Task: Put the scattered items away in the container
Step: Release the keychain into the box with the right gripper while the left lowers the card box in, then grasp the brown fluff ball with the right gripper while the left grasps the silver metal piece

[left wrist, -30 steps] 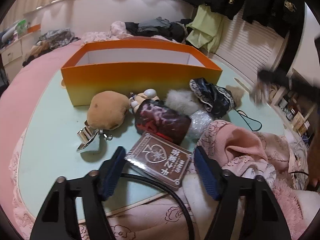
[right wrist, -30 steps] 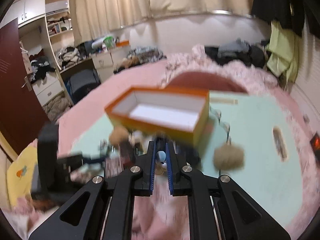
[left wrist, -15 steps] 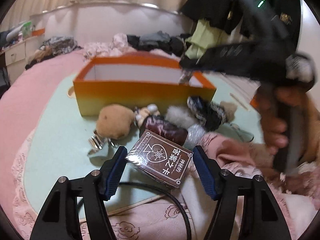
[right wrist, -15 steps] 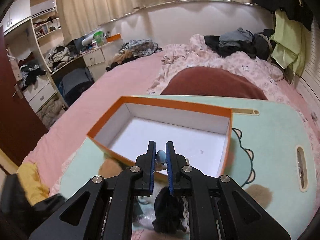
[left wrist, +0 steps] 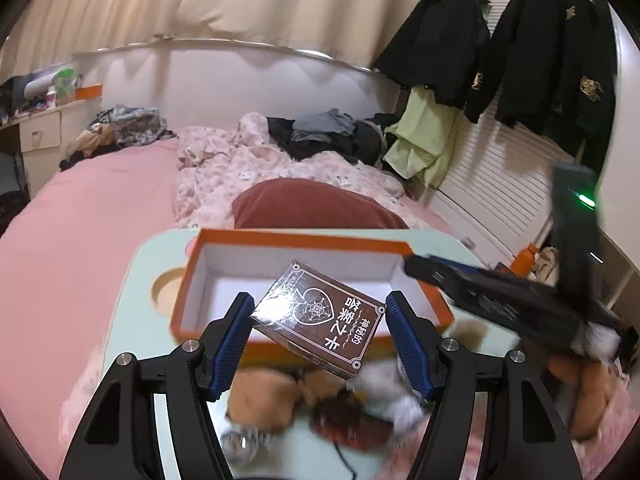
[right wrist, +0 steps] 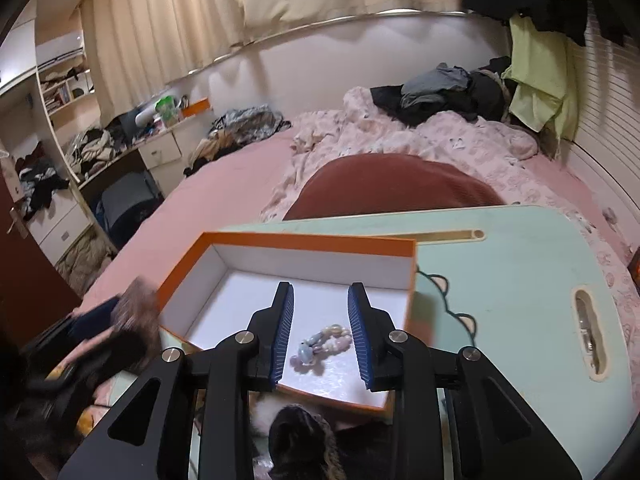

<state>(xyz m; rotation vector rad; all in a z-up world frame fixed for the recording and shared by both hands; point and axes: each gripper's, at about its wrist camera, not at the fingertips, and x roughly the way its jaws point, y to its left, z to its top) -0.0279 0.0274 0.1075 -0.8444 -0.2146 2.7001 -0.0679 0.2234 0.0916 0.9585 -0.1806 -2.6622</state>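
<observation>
- Mint lap table (right wrist: 520, 280) on pink bed, orange box (right wrist: 304, 240) atop.
- Left gripper (left wrist: 318, 320) clamped on brown card box (left wrist: 320, 316), above orange box.
- Right gripper (right wrist: 320, 320) just opened, jaws apart; pastel charm (right wrist: 320, 346) lying below between them, inside orange box.

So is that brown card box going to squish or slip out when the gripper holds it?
Probably not squish: the card box keeps sharp, straight edges between the left gripper pads, so it looks stiff. It might slip, since its wrap looks shiny and it hangs tilted. It seems light for its size.
</observation>
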